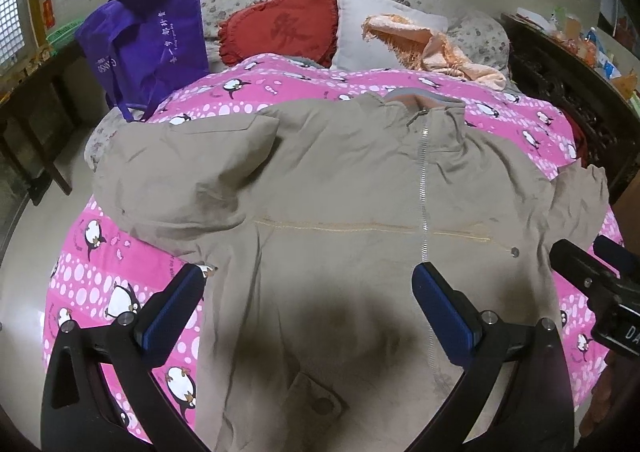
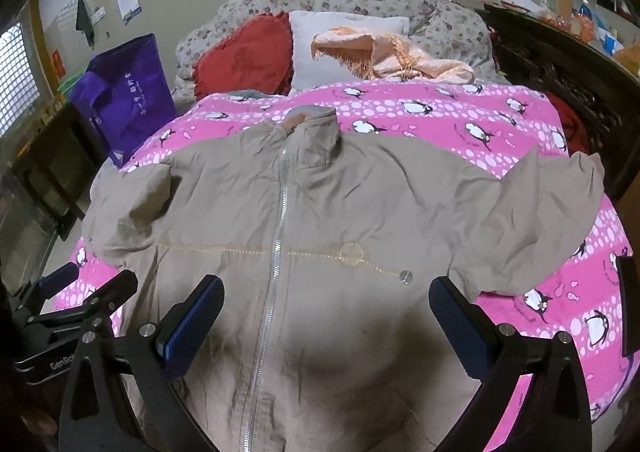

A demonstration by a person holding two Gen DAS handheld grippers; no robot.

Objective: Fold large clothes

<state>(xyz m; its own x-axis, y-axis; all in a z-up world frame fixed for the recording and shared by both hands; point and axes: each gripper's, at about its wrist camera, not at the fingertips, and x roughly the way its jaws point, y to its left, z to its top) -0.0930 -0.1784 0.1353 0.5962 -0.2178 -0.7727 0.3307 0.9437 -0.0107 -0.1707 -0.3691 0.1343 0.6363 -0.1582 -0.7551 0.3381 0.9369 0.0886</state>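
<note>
We see a beige zip-up jacket (image 1: pixel 340 187) lying front up and spread out on a pink penguin-print quilt (image 1: pixel 120 264) that covers the bed; its silver zipper (image 2: pixel 276 248) is closed up to the raised collar, a line of yellow stitching crosses the chest, and the cloth is creased throughout; one sleeve (image 1: pixel 188 155) is bunched and folded near the quilt's edge, the other sleeve (image 2: pixel 532 211) spreads out toward the opposite side. Our left gripper (image 1: pixel 308 300) hovers over the lower half of the jacket with its blue-padded jaws wide apart and nothing between them; our right gripper (image 2: pixel 326 312) hangs likewise over the hem, jaws spread and empty. The left wrist view alone shows a buttoned pocket flap (image 1: pixel 316 396) near the hem; the right wrist view alone shows a round embroidered emblem (image 2: pixel 352 252) on the chest. Beyond the jacket lie a red heart cushion (image 1: pixel 280 25), a white pillow (image 2: pixel 344 39), a peach cloth (image 1: pixel 432 47) and a purple bag (image 1: pixel 148 39).
</note>
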